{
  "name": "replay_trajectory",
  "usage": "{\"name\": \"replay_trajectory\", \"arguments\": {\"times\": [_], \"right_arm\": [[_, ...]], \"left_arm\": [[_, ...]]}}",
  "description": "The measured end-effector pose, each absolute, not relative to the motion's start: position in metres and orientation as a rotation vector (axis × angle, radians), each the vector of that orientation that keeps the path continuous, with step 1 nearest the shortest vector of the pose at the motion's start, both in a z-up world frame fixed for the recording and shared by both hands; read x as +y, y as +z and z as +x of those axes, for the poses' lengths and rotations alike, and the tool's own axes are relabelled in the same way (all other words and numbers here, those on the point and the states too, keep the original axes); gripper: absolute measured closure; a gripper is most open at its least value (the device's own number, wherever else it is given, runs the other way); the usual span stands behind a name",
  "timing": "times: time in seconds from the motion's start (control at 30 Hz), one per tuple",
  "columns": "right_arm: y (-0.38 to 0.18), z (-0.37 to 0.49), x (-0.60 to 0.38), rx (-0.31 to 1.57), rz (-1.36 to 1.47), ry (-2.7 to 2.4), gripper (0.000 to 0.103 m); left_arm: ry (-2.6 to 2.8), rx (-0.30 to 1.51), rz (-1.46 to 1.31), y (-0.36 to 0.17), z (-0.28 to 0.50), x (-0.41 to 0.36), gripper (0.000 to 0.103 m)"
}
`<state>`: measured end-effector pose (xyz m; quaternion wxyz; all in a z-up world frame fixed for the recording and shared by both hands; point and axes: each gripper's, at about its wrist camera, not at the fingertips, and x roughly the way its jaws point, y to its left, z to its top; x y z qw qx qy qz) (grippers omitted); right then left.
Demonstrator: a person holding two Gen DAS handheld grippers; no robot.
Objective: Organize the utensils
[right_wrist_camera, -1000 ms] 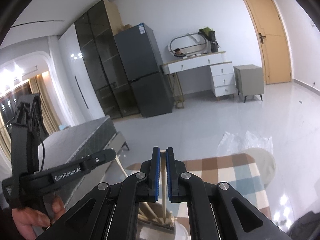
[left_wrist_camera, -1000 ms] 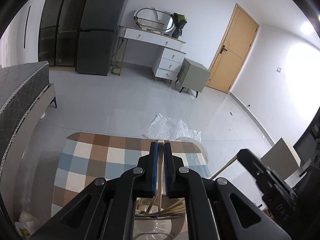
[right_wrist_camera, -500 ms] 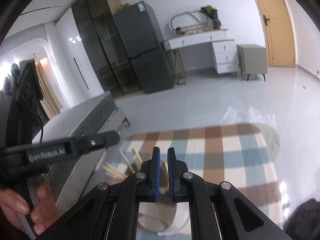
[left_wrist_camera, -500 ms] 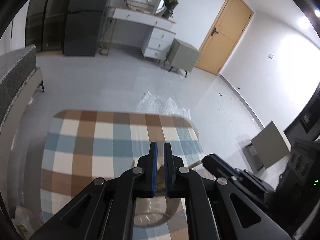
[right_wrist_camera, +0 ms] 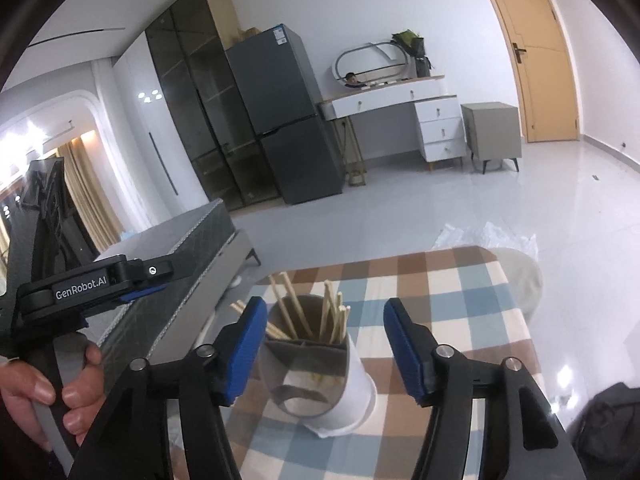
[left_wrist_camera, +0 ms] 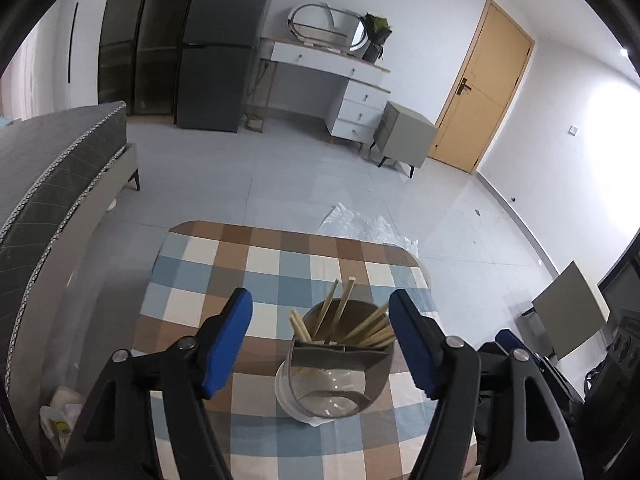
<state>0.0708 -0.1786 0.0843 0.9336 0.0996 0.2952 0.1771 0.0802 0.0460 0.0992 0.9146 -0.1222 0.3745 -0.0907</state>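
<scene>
With blue pads spreading apart and nothing pinched between them, left hand-held gripper [left_wrist_camera: 320, 340] hovering just above the round grey utensil holder with a clear lower wall [left_wrist_camera: 340, 376]. Right hand-held gripper [right_wrist_camera: 325, 344] likewise opening, pads clear of the holder [right_wrist_camera: 312, 372] on both sides, empty. Pale wooden chopsticks [left_wrist_camera: 352, 320] standing bunched inside the holder, leaning outward at several angles, tips above the rim; seen from the right wrist [right_wrist_camera: 332, 316] as two loose clusters split by an inner divider. Holder upright on the surface under a blue, brown and cream checked cloth [left_wrist_camera: 224, 280], near its front edge. Bare hand [right_wrist_camera: 48, 392] wrapped round the grey handle of the left tool, left of the holder in the right wrist view. Beyond the holder, crumpled clear plastic sheet [left_wrist_camera: 368, 224] on the pale tiled floor [left_wrist_camera: 280, 168]. Further back from the holder, dark grey fridge [left_wrist_camera: 224, 44], white dressing table with oval mirror [left_wrist_camera: 340, 76] and tan wooden door [left_wrist_camera: 484, 88]. Left of the holder, grey quilted bed [left_wrist_camera: 52, 168].
</scene>
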Motion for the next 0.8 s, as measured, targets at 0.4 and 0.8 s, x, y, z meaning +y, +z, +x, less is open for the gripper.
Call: {"name": "replay_trajectory", "arguments": {"times": [0.4, 0.8], "right_arm": [[0.102, 0.018, -0.18, 0.48, 0.165, 0.355, 0.017], [0.1, -0.017, -0.182, 0.397, 0.149, 0.339, 0.005]], "left_arm": [[-0.093, 0.672, -0.185, 0.101, 0.037, 0.055, 0.016], [-0.035, 0.612, -0.144, 0.088, 0.007, 0.058, 0.006]]}}
